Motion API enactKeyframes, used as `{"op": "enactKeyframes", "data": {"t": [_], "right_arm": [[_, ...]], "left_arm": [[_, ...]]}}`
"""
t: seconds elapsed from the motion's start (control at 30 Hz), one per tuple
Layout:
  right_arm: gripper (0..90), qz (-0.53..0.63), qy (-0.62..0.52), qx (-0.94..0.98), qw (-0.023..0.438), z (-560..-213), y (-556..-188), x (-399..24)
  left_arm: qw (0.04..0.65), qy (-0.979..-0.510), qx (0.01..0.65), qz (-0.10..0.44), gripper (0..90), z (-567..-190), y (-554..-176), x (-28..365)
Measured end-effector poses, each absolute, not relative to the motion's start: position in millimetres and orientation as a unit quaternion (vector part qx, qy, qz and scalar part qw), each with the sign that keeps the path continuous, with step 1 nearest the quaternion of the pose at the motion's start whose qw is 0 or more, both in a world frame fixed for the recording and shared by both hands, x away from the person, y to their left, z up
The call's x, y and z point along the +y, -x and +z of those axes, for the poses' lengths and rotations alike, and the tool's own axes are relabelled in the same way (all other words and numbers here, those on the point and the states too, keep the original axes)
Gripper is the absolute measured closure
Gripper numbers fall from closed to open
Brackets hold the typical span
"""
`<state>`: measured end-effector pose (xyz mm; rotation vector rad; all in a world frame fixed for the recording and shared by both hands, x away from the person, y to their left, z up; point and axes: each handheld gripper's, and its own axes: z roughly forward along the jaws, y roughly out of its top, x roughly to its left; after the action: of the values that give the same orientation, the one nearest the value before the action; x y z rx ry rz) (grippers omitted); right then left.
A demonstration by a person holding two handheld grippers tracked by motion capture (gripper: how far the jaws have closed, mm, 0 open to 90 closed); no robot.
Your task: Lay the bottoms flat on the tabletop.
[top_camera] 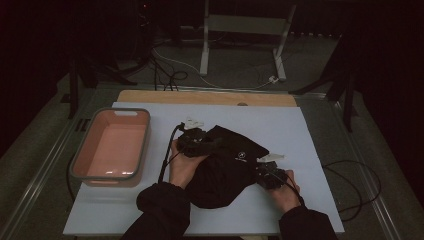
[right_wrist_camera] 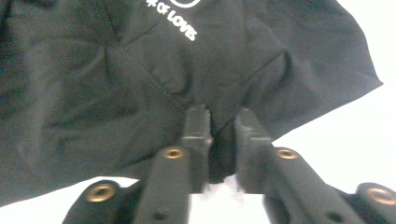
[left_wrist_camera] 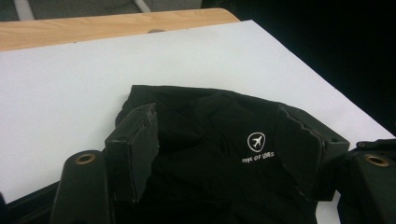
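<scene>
**Two grippers on a black garment, mid-table**

The left gripper (top_camera: 196, 141) sat on the garment's far left part, jaws standing well apart. In the left gripper view the black garment (left_wrist_camera: 219, 154) bulged up between the two pads (left_wrist_camera: 135, 149); whether they pressed the cloth could not be told. The right gripper (right_wrist_camera: 219, 126) had its jaws drawn nearly together on a small pleat of fabric at the garment's near right edge, the cloth pinched between them.

Largest first. The white table cover (top_camera: 280, 125) took up most of the work surface, with a bare wooden strip (top_camera: 205, 96) along its far edge. A pink tub (top_camera: 112, 145) stood at the left, apart from the cloth. The garment lay bunched in the middle of the cover, between the two hands. Smallest: a white round logo (left_wrist_camera: 256, 141) with lettering under it, facing up near the garment's right part.

Handling judgement: thin knit, light, wholly limp, creasing wherever pushed. Not fragile, not slippery on the cover. It would sag from any single hold. Best taken at an edge or corner, pinching one layer or a small fold, two holds set well apart to keep it spread.
</scene>
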<state>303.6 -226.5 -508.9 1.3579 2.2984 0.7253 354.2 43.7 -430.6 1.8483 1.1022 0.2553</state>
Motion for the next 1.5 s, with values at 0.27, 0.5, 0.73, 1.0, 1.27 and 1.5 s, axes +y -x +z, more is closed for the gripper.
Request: {"op": "enactKeyframes", "data": {"t": [0.27,0.5,0.73,1.0,1.27,1.5], "right_arm": [[84.6,0.271,-0.506,0.8,0.176,-503,-306,-244],[84.1,0.26,-0.526,0.786,0.196,-498,-307,-278],[51.3,0.288,-0.541,0.764,0.202,-490,-306,-292],[33.7,0.323,-0.544,0.744,0.215,-481,-305,-295],[27.9,0.334,-0.547,0.735,0.222,-477,-305,-296],[27.9,0.343,-0.552,0.727,0.222,-474,-305,-302]], "left_arm": [[0.47,-0.755,0.446,0.102,31.7,-430,-352,43],[0.468,-0.758,0.442,0.101,32.1,-428,-350,43],[0.468,-0.767,0.428,0.099,31.9,-426,-343,39],[0.459,-0.784,0.409,0.089,31.5,-433,-332,26],[0.441,-0.797,0.406,0.078,26.3,-450,-323,10],[0.409,-0.815,0.404,0.069,14.3,-466,-321,-1]]}}
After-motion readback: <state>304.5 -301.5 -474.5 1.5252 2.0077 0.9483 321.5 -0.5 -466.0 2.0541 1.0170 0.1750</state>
